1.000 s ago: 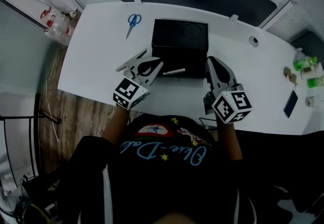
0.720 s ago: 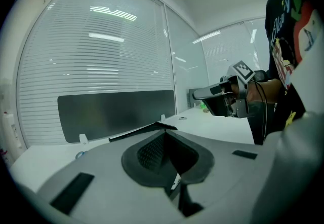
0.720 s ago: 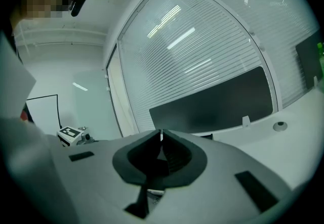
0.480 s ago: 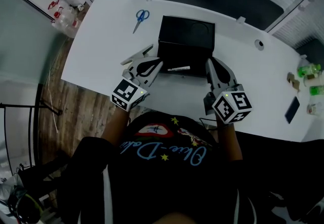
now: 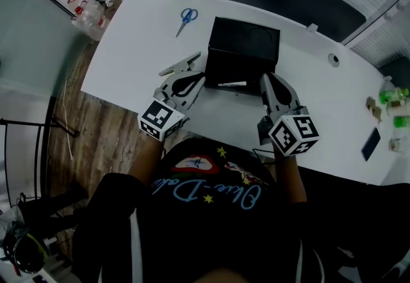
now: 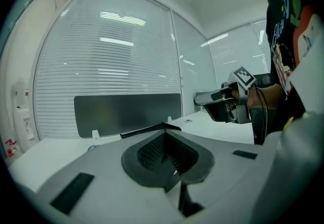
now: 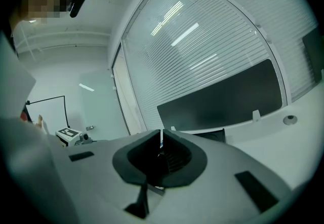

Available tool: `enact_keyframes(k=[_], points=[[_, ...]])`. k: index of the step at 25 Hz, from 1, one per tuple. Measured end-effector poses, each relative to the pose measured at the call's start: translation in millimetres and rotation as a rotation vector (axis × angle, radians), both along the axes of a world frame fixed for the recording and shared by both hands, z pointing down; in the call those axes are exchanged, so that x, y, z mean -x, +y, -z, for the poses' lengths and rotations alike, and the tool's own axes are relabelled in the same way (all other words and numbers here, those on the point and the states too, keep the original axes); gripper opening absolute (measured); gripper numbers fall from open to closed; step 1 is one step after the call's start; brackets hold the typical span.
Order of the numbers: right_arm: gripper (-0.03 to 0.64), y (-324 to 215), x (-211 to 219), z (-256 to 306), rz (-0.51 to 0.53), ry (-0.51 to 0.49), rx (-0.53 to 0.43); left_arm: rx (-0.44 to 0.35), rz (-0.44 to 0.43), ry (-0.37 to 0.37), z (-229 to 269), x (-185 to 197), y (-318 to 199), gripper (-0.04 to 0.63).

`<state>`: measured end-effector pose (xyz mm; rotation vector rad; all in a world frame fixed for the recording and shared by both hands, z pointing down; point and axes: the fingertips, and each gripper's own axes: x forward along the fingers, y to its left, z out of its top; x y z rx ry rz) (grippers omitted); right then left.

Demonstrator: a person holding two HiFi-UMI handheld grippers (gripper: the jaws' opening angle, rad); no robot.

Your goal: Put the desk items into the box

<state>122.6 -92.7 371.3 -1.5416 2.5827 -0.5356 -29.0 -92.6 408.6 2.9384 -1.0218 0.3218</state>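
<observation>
White desk point(image 5: 138, 45): scissors point(image 5: 186, 20) left of box point(image 5: 251, 40)

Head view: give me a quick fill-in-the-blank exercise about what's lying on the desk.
The scissors have ___ handles.
The box is ___ in colour.
In the head view, the scissors lie to the box's ___.
Missing words: blue; black; left.

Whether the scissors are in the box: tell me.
No, the scissors lie on the bare table, apart from the box and to its left.
</observation>
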Motion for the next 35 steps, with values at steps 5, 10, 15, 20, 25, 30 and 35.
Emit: enact_keyframes(k=[5,10,15,20,25,30,35], points=[[0.021,4,7,-2,0.014,0.001,0.005,0.001,0.029,0.004,-2,11,7,0.009],[0.021,4,14,-2,0.026,-0.004,0.005,0.009,0.072,0.010,-7,30,10,0.009],[0.021,4,23,-3,0.047,0.002,0.009,0.014,0.123,-0.008,-10,51,7,0.009],[0.021,2,23,-4,0.046,0.017,0.014,0.021,0.157,-0.009,-16,66,1,0.009],[0.021,1,20,-4,0.037,0.026,0.016,0.037,0.163,-0.007,-24,68,-2,0.011],[0.021,0,13,-5,0.018,0.030,0.023,0.046,0.170,0.007,-30,72,-8,0.011],[0.021,-2,2,-7,-0.009,0.021,0.031,0.041,0.180,-0.016,-37,78,-16,0.011]])
